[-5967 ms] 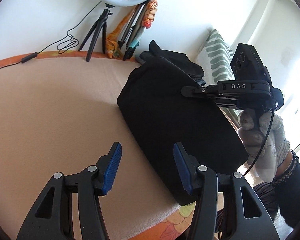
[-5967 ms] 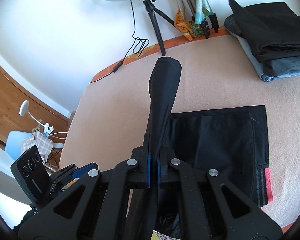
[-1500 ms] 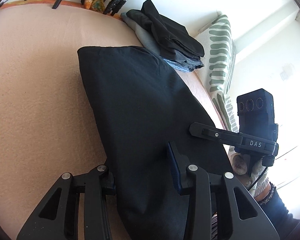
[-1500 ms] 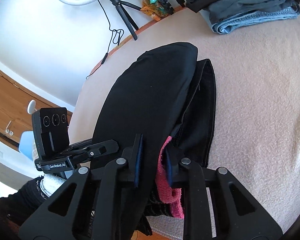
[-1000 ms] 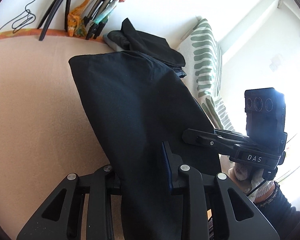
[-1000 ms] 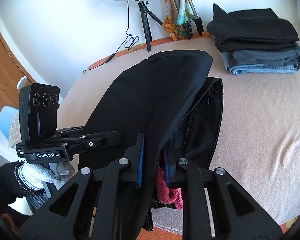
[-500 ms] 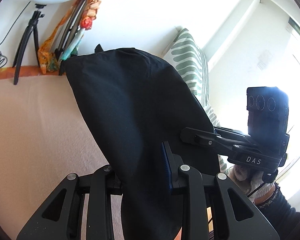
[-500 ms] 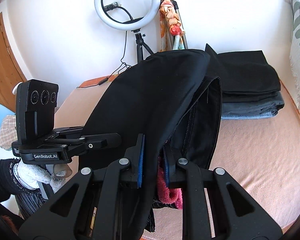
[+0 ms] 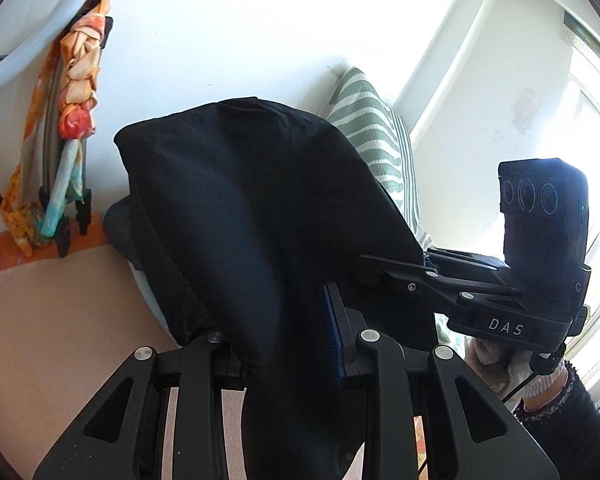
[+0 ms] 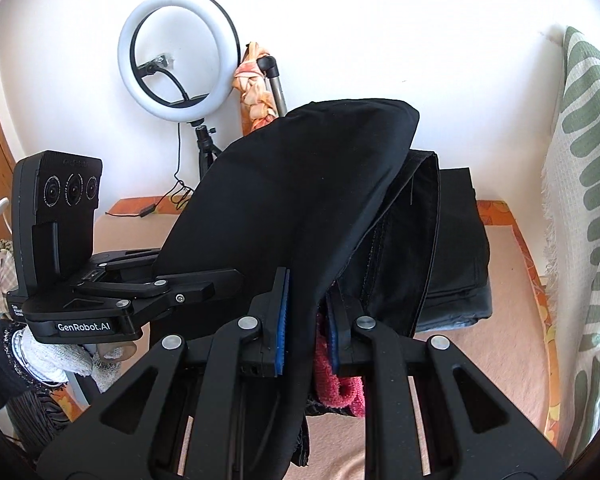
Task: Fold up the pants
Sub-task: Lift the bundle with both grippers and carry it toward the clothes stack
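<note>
Ring light (image 10: pixel 180 60): white, mounted on a black tripod (image 10: pixel 205 148), against the rear wall.
Patterned cloth (image 9: pixel 74 92): orange, knotted, hanging beside the ring light.
Green-striped pillow (image 9: pixel 374 144): propped upright at the wall.
Folded clothes stack (image 10: pixel 464 256): dark items, resting on the bed.
Bed (image 10: pixel 504 308): pink cover with an orange patterned border.

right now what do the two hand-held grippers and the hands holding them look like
Both are black plastic linkages with silver rivets and ribbed blue finger pads. The left hand-held gripper reads "GenRobot.AI", the right hand-held gripper reads "DAS"; each carries a black three-lens camera block. A thin black cable hangs below the right one. The hands wear whitish knit gloves with dark sleeves.
</note>
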### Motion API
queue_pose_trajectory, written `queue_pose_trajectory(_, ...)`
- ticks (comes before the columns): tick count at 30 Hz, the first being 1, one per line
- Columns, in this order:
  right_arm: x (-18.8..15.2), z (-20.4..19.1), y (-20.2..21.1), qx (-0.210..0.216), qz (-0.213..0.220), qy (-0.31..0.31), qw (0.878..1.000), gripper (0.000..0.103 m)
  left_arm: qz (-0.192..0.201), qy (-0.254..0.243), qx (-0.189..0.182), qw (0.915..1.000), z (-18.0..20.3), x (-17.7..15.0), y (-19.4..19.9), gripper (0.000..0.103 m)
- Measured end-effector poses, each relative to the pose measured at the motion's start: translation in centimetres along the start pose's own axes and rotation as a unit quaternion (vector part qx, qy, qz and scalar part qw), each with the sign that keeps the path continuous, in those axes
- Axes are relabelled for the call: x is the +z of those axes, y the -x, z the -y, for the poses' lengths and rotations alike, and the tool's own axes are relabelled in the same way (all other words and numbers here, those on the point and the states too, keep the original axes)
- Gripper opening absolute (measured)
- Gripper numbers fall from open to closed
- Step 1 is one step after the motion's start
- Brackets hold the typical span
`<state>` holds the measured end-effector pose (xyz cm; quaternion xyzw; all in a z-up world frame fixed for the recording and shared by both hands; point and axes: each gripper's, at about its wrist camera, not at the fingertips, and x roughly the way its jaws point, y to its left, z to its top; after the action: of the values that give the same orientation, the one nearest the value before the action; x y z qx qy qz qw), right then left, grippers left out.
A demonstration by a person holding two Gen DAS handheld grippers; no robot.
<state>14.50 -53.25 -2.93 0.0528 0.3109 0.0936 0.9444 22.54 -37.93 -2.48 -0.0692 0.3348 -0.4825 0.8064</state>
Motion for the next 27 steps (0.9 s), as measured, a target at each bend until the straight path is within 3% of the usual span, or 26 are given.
queue_pose_trajectory(15, 6.7, 6.5, -8.2, -0.031, -0.005, 0.030, 0.999, 0.017, 0.024, 0.019, 0.025, 0.9992, -4.4, 6.2, -8.0, 0.025)
queue_pose_trajectory(22, 5.7, 9.1, -12.9, -0.034, -0.038, 0.022, 0.998, 0.017, -0.011, 0.028, 0.057, 0.9979, -7.3, 5.3, -11.5, 0.025)
queue_pose_trajectory(27, 5.0, 10.7, -14.3, -0.085, -0.058, 0.010, 0.995, 0.024, -0.027, 0.015, 0.090, 0.9955, -7.7, 4.9, -12.0, 0.027)
